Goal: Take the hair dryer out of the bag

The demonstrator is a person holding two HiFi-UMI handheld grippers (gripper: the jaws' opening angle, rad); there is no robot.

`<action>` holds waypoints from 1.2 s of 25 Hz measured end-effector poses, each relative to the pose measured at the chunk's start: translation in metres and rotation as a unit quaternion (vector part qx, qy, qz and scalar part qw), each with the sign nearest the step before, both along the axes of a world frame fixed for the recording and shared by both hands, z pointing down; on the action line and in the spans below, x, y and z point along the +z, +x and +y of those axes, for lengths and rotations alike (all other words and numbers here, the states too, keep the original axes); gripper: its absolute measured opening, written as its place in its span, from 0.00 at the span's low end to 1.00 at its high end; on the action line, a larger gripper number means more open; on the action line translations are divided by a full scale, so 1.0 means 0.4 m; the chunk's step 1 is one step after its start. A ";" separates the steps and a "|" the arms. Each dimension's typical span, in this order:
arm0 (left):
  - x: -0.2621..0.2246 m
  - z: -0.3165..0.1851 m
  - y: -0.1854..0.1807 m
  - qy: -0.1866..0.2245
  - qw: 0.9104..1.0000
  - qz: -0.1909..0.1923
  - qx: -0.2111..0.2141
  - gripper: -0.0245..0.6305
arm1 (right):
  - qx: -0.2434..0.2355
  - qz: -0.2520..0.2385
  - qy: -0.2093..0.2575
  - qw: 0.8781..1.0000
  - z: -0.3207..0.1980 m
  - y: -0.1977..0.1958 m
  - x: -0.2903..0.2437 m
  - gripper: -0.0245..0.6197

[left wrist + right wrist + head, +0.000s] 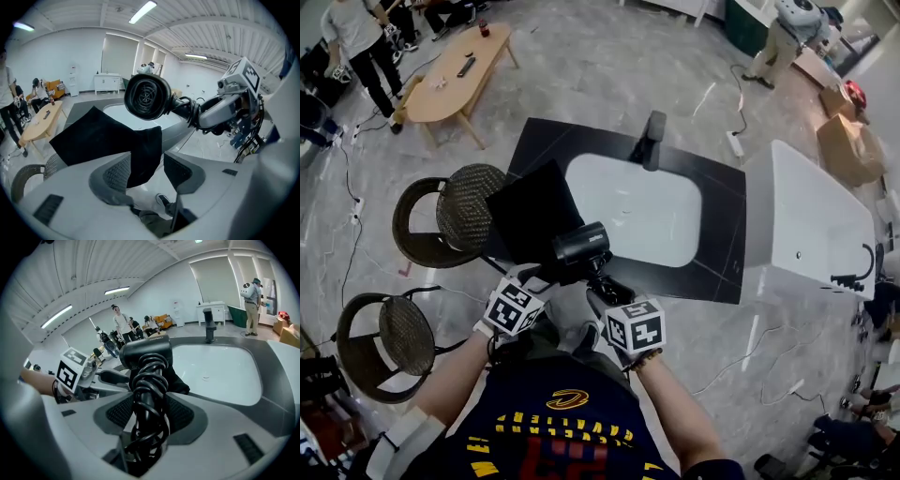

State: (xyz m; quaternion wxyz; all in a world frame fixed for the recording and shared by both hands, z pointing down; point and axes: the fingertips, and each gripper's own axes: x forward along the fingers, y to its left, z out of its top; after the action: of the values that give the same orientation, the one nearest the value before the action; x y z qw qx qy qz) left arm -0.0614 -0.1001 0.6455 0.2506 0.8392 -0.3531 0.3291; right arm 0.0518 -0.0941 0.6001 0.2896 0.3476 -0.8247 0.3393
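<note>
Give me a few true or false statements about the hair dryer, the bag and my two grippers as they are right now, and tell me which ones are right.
1. The right gripper grips the hair dryer by its handle. True.
2. The hair dryer is inside the bag. False: it is held clear of the black bag, above it.
3. The cord is wound round the hair dryer's handle. True.
4. The left gripper is clamped shut. False: its jaws stand apart, with an edge of the bag between them.
</note>
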 end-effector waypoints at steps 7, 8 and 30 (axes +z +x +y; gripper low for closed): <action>-0.107 0.014 -0.148 0.031 0.996 0.065 -0.058 0.34 | -0.032 0.010 0.001 0.999 -0.100 -0.128 0.022 0.37; -0.118 0.018 -0.170 0.034 0.995 0.070 -0.066 0.34 | -0.039 0.012 0.002 0.999 -0.118 -0.149 0.027 0.37; -0.095 -0.043 -0.456 0.023 0.989 0.068 -0.128 0.34 | -0.048 0.115 -0.021 0.992 -0.353 -0.432 0.222 0.37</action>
State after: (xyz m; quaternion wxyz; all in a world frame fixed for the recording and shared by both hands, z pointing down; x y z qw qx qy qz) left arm -0.2438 -0.1172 0.6076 0.2946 0.8130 -0.4476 0.2279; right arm -0.1209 -0.2354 0.6889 0.4055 0.3382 -0.7944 0.3002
